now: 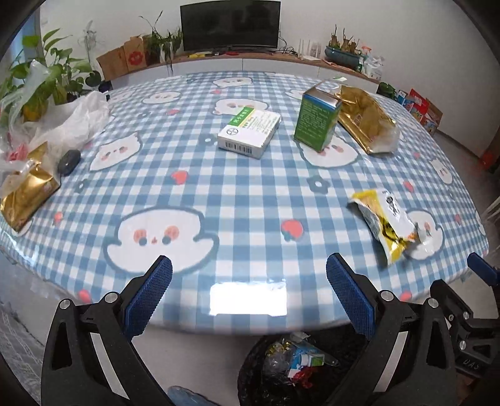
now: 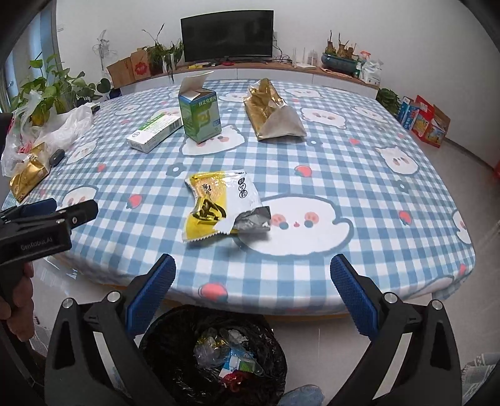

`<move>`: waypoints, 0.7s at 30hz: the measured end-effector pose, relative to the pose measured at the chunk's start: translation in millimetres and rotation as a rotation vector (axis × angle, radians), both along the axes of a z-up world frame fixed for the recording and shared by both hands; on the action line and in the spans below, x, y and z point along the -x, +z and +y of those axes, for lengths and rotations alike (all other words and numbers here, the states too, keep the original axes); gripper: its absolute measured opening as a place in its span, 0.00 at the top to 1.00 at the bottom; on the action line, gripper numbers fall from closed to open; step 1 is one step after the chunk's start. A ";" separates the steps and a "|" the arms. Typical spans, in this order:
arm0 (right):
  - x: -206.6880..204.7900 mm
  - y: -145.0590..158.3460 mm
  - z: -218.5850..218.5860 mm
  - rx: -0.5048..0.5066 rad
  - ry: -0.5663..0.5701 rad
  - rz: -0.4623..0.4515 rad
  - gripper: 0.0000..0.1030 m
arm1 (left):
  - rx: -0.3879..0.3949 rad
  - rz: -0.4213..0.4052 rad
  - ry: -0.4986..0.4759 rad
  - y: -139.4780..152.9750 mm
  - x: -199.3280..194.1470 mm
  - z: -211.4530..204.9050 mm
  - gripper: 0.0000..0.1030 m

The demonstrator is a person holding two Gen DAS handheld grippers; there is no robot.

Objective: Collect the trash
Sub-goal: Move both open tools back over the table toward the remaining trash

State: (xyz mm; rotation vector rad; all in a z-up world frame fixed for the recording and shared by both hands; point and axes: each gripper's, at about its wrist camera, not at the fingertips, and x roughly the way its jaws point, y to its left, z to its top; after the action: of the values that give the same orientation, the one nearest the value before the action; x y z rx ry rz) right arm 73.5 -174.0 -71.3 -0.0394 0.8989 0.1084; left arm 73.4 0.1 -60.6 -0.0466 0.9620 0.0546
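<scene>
Both grippers hover over a black-lined trash bin (image 1: 297,365) (image 2: 212,353) with several scraps in it, at the near edge of the checked table (image 1: 250,193). My left gripper (image 1: 249,262) is open and empty. So is my right gripper (image 2: 253,260). Just ahead of the right gripper, a torn yellow-and-white snack wrapper (image 2: 218,206) (image 1: 387,225) lies on the cloth. Farther back are a flat white-and-green medicine box (image 1: 250,131) (image 2: 154,131), an upright green box (image 1: 317,120) (image 2: 200,114) with its flap open, and a gold foil bag (image 1: 365,121) (image 2: 268,109).
A second gold bag (image 1: 28,190), a small black object (image 1: 68,160) and a white plastic bag (image 1: 72,121) lie at the table's left edge beside plants. A hand (image 2: 18,299) holds the left tool. A TV (image 1: 229,25) stands behind; coloured cartons (image 2: 425,121) sit on the floor at right.
</scene>
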 end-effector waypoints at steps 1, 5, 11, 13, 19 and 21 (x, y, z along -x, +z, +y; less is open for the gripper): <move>-9.2 -1.8 2.0 -0.005 0.000 0.006 0.08 | -0.007 0.000 0.001 -1.9 -11.8 1.8 0.06; -40.0 -4.8 9.6 -0.016 0.001 0.021 0.08 | -0.014 0.011 0.001 -11.5 -61.1 9.5 0.06; -68.7 -10.6 19.9 -0.012 -0.001 0.054 0.08 | -0.011 0.037 0.002 -24.2 -121.5 15.5 0.06; -74.6 -14.8 22.0 -0.017 0.001 0.078 0.08 | 0.011 0.057 0.017 -28.5 -140.0 19.9 0.06; -87.1 -23.7 27.0 -0.014 -0.005 0.114 0.08 | -0.038 0.093 -0.014 -38.3 -176.6 12.5 0.07; -89.4 -27.6 30.1 -0.010 -0.004 0.126 0.09 | -0.038 0.097 -0.018 -40.5 -183.6 12.4 0.07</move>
State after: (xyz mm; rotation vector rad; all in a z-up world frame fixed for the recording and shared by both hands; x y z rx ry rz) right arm 163.0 -143.9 -98.8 -0.0221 1.0239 0.1129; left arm 257.0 12.5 -101.1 -0.0006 1.0582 0.0592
